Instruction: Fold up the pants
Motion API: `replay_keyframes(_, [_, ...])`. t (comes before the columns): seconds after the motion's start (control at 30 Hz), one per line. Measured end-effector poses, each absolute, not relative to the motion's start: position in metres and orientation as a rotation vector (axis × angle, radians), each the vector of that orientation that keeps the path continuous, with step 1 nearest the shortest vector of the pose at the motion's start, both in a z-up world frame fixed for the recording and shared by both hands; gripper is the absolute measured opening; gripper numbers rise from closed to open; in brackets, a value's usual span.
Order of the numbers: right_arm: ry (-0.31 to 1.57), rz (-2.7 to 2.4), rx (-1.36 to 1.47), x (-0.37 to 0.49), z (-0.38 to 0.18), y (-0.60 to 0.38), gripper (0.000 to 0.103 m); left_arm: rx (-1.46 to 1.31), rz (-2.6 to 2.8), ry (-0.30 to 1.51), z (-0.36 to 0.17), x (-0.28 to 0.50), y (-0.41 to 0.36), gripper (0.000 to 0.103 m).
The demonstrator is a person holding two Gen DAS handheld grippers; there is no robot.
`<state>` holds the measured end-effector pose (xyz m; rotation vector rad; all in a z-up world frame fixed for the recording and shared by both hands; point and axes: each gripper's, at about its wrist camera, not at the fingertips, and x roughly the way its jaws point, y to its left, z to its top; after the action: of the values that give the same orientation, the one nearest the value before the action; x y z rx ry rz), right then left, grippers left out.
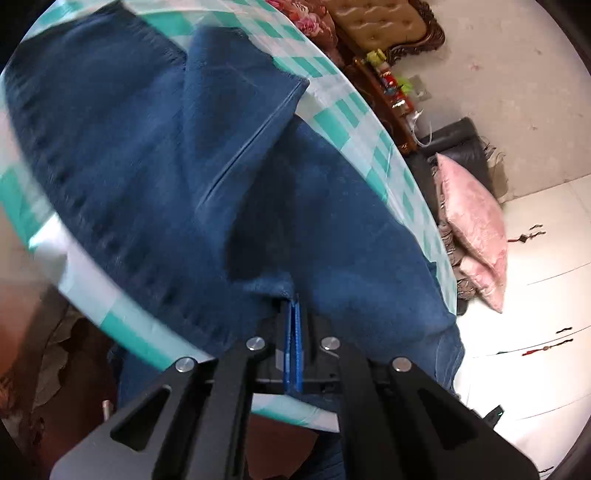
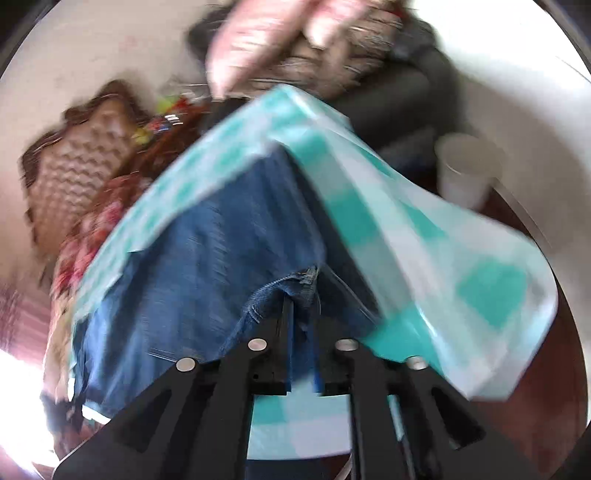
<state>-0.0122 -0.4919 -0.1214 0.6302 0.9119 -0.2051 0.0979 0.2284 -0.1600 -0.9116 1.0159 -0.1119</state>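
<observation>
**Blue jeans mid-fold on the checked tablecloth**

Dark blue jeans (image 1: pixel 155 155) spread across a table under a teal-and-white checked tablecloth (image 1: pixel 343 114), one leg folded over so its hem edge runs diagonally across the rest. Near end of the denim hanging off the table edge toward the left camera.

Left gripper (image 1: pixel 293 314) clenched tight, blue pads pressed together, with the jeans fabric bunched right at the tips; looks pinched on the denim edge, though the very tips sit buried in cloth.

Right gripper (image 2: pixel 301 314) slightly parted, a frayed jeans hem (image 2: pixel 291 284) lying between the fingers (image 2: pixel 286 332). Can't tell for sure whether the pads actually press on it, pretty blurry there. Corner of the tablecloth flipped up just beside that gripper.

Around the table: pink pillow (image 1: pixel 476 229) on a dark sofa (image 1: pixel 454 144), tufted brown chair (image 1: pixel 380 22), white cup (image 2: pixel 465 170) near the table edge.
</observation>
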Motion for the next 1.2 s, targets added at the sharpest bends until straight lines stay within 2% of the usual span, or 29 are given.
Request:
replay_keyframes(0.07, [0.886, -0.212, 0.725, -0.03, -0.126, -0.495, 0.02, -0.934, -0.12, 0.993, -0.159, 0.098, 0.23, 0.001])
replay_keyframes(0.17, [0.86, -0.2, 0.797, -0.042, -0.129, -0.493, 0.03, -0.92, -0.127, 0.996, -0.162, 0.101, 0.231, 0.001])
replay_keyframes(0.33, [0.854, -0.137, 0.862, -0.035, -0.131, -0.481, 0.033, -0.914, -0.124, 0.995, -0.16, 0.097, 0.224, 0.002])
replay_keyframes(0.43, [0.854, -0.118, 0.874, -0.028, -0.131, -0.479, 0.035, -0.925, -0.113, 0.987, -0.163, 0.091, 0.227, 0.021])
replay_keyframes(0.47, [0.853, -0.105, 0.879, -0.022, -0.13, -0.477, 0.039, -0.926, -0.107, 0.985, -0.164, 0.09, 0.228, 0.027])
replay_keyframes(0.57, [0.839, -0.095, 0.875, -0.015, -0.128, -0.475, 0.06, -0.927, -0.08, 0.977, -0.163, 0.09, 0.233, 0.034])
replay_keyframes(0.73, [0.878, -0.132, 0.839, 0.005, -0.132, -0.472, 0.061, -0.776, 0.008, 0.958, -0.148, 0.091, 0.233, 0.051])
replay_keyframes(0.77, [0.884, -0.145, 0.816, 0.008, -0.131, -0.47, 0.056, -0.667, 0.068, 0.958, -0.142, 0.096, 0.23, 0.052])
replay_keyframes(0.8, [0.886, -0.17, 0.776, 0.009, -0.128, -0.468, 0.031, -0.591, 0.112, 0.962, -0.137, 0.099, 0.228, 0.053])
replay_keyframes(0.83, [0.892, -0.2, 0.726, 0.01, -0.124, -0.466, 0.015, -0.522, 0.153, 0.965, -0.133, 0.103, 0.226, 0.053])
replay_keyframes(1.0, [0.862, -0.197, 0.756, -0.002, -0.114, -0.467, 0.011, -0.171, 0.282, 0.915, -0.106, 0.147, 0.214, 0.055])
replay_keyframes(1.1, [0.828, -0.186, 0.757, -0.012, -0.1, -0.463, 0.01, 0.022, 0.26, 0.935, -0.109, 0.198, 0.198, 0.056])
replay_keyframes(1.2, [0.815, -0.181, 0.729, -0.014, -0.088, -0.458, 0.01, 0.088, 0.21, 0.982, -0.121, 0.25, 0.192, 0.056])
